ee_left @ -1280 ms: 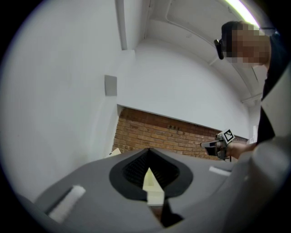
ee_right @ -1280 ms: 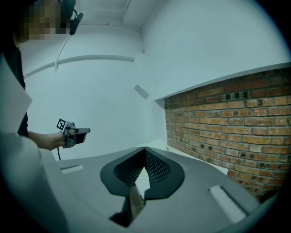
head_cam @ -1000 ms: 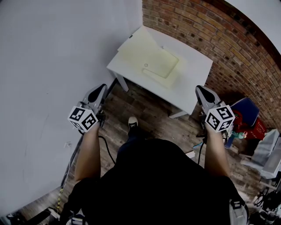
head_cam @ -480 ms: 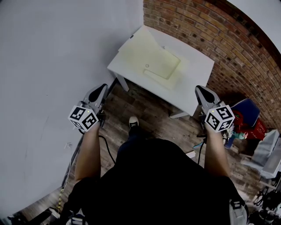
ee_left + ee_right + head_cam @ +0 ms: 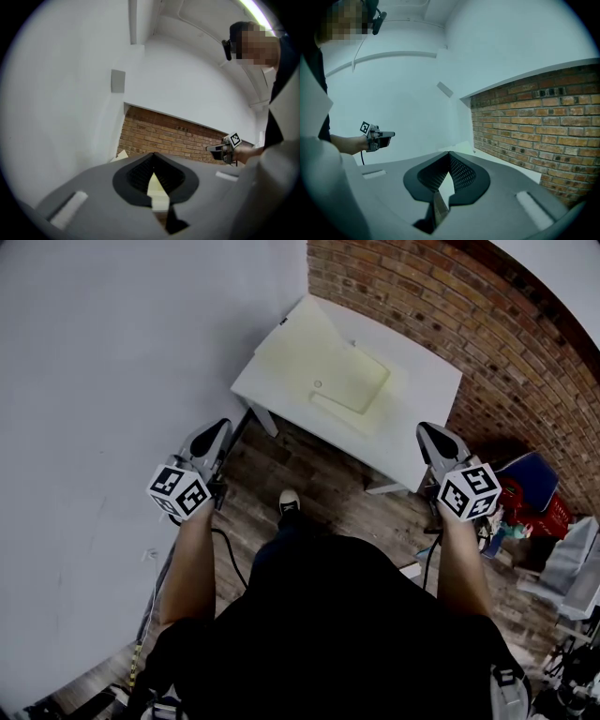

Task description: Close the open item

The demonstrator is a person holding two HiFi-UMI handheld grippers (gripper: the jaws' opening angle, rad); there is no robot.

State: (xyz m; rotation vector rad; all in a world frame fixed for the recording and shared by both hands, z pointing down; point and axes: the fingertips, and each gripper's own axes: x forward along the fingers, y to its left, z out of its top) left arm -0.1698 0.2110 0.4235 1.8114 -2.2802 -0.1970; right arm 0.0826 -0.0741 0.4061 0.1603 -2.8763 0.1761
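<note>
White wall (image 5: pixel 112 352) left, brick wall (image 5: pixel 450 315) right, wood floor (image 5: pixel 309 474) below. White tabletop (image 5: pixel 427 395) sits in the corner where the walls meet. Open item (image 5: pixel 323 371), cream and flat, lies on the tabletop at the white-wall end, with one flap spread toward that wall; can't tell exactly what it is. Person stands back from the tabletop, both arms out, well apart from the item. Left gripper (image 5: pixel 217 430): fingers (image 5: pixel 136 173) closed tip to tip, nothing between them. Right gripper (image 5: pixel 428 434): fingers (image 5: pixel 461 176) also closed, empty. Red crate (image 5: pixel 544 514) on the floor by the brick wall. Shoe (image 5: pixel 290 501) on the floor between the grippers.
</note>
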